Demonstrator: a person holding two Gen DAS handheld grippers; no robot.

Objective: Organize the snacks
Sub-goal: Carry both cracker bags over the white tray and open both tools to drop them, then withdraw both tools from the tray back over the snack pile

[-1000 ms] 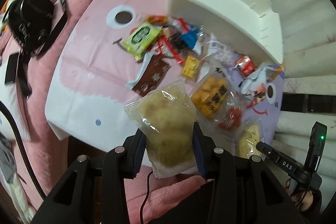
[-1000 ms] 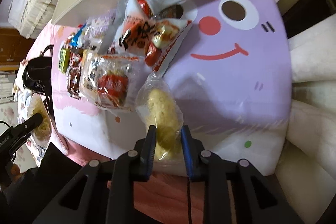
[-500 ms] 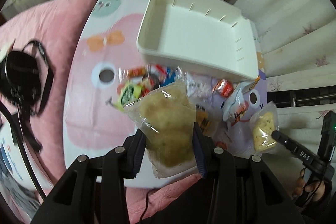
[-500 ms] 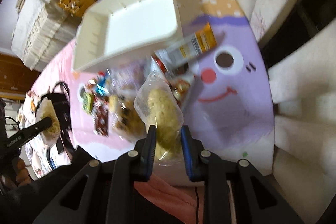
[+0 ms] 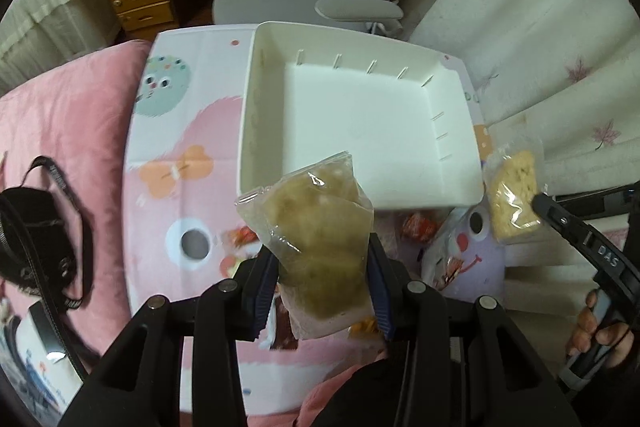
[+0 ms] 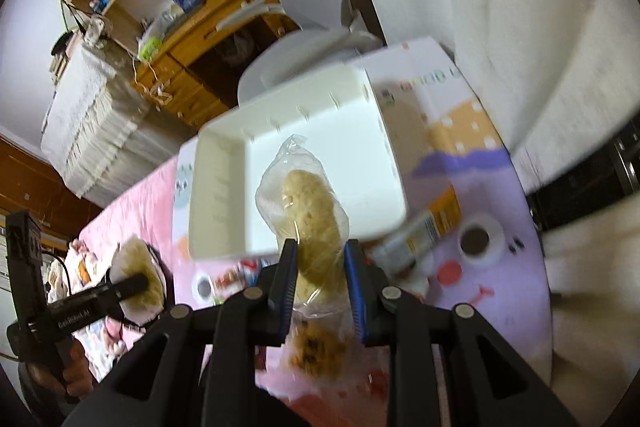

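Over the cartoon-printed table (image 5: 160, 155), both your hands have risen since a second ago: the white bin (image 5: 360, 123), then seen slantwise at the far edge, now lies open beneath you with its bare floor showing, and the heap of snacks (image 5: 416, 227) has slipped mostly behind your grippers. Your left gripper (image 5: 322, 267) stays partly closed on the greenish pastry bag (image 5: 316, 223), blue ribbed pads pressing its sides; the bag hangs above the bin's near rim. Your right gripper (image 6: 320, 267) keeps its fingers nearly together, pinching the pale bun bag (image 6: 308, 203), which now stands in front of the bin's interior rather than over the purple face print. Both wrappers are clear, crinkled film with sealed, flattened tops. The bin is smooth, rigid plastic, rectangular with rounded corners and short slots along its walls. The right view is motion-blurred.
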